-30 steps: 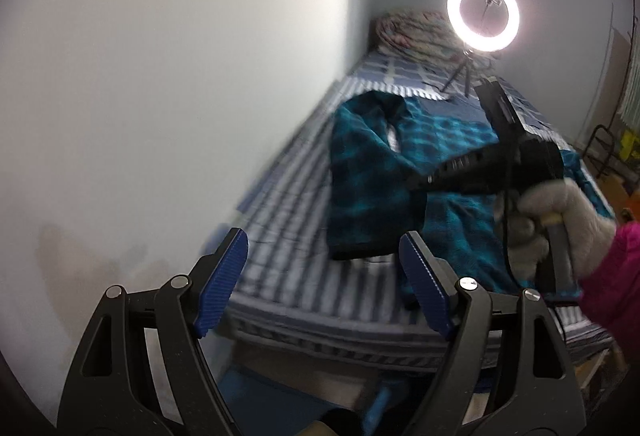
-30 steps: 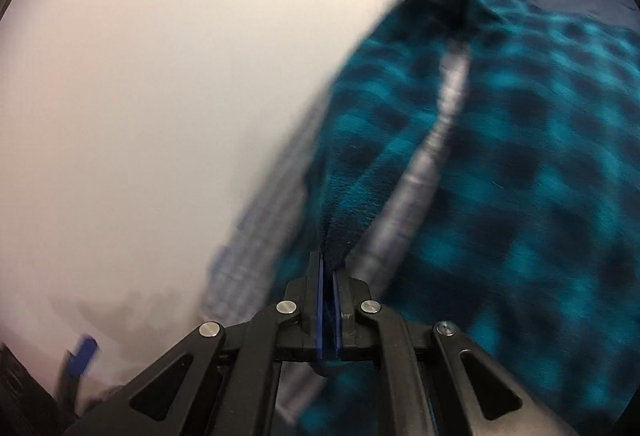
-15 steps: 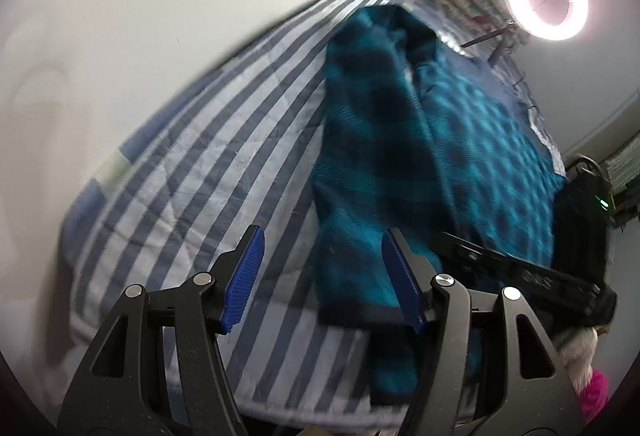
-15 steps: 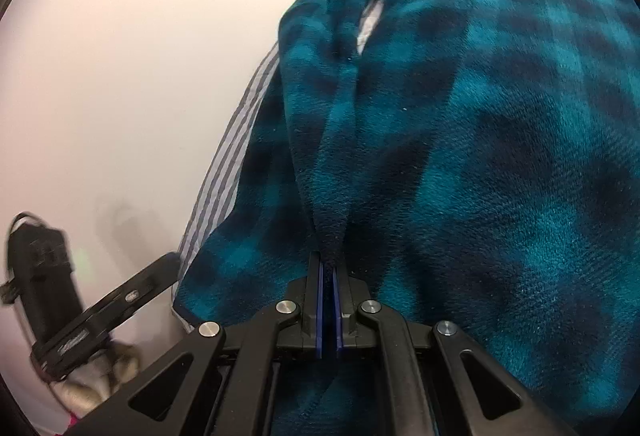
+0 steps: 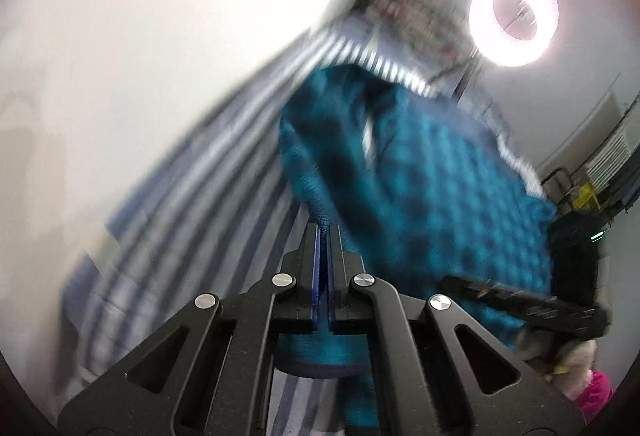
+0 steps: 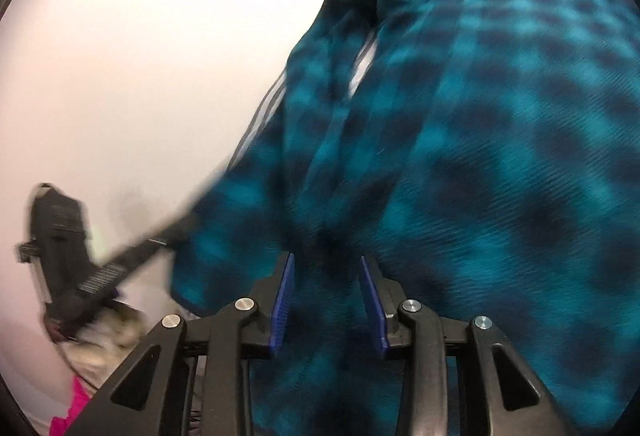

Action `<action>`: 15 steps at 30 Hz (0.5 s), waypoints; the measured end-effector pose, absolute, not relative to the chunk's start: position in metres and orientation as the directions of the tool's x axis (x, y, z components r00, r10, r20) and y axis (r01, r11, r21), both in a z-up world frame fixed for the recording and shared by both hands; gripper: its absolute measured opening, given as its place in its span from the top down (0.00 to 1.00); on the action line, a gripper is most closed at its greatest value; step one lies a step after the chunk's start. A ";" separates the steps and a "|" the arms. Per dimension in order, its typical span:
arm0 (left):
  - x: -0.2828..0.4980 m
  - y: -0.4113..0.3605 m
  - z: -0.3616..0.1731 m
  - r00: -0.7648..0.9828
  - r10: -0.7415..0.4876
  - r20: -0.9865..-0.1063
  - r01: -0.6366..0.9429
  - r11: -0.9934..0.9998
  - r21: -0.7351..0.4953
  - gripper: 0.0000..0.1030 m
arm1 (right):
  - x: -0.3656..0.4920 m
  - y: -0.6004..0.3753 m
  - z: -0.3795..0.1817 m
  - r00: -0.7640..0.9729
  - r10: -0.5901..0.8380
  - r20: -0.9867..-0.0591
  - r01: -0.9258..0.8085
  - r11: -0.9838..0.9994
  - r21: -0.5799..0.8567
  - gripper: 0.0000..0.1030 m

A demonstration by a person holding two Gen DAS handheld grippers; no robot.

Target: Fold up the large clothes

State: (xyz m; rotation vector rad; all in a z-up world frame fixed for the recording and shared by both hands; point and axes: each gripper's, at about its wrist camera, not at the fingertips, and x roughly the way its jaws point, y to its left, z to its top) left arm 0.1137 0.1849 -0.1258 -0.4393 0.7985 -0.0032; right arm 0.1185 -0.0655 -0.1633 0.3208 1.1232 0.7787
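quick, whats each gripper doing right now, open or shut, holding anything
left gripper: has just closed, shut on the edge of the teal plaid garment.
right gripper: has just opened, holding nothing, garment lying loose between its pads.

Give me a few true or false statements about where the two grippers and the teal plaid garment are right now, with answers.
1. The left gripper is shut on an edge of the teal plaid fleece garment. True.
2. The right gripper is clamped shut. False: its blue pads stand apart, having just opened over the garment.
3. The garment lies on a blue-and-white striped bed cover. True.
4. The round ring light is switched off. False: it glows brightly.
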 end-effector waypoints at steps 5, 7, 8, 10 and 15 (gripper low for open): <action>0.099 0.166 -0.080 0.774 -0.189 -0.604 -0.054 0.931 -0.361 1.00 | 0.125 -0.074 -0.178 0.179 0.599 -0.780 -0.382 0.773 0.506 0.68; 0.096 0.155 -0.073 0.776 -0.212 -0.594 -0.007 0.939 -0.344 1.00 | 0.130 -0.079 -0.173 0.177 0.608 -0.774 -0.381 0.767 0.516 0.68; 0.094 0.142 -0.072 0.773 -0.226 -0.593 0.028 0.946 -0.324 1.00 | 0.134 -0.083 -0.168 0.186 0.611 -0.769 -0.379 0.767 0.518 0.65; 0.093 0.121 -0.072 0.766 -0.233 -0.599 0.077 0.959 -0.275 1.00 | 0.148 -0.091 -0.151 0.224 0.612 -0.758 -0.379 0.771 0.511 0.65; 0.088 0.074 -0.099 0.683 -0.309 -0.662 0.204 0.951 -0.233 1.00 | 0.187 -0.102 -0.104 0.299 0.630 -0.717 -0.383 0.767 0.515 0.61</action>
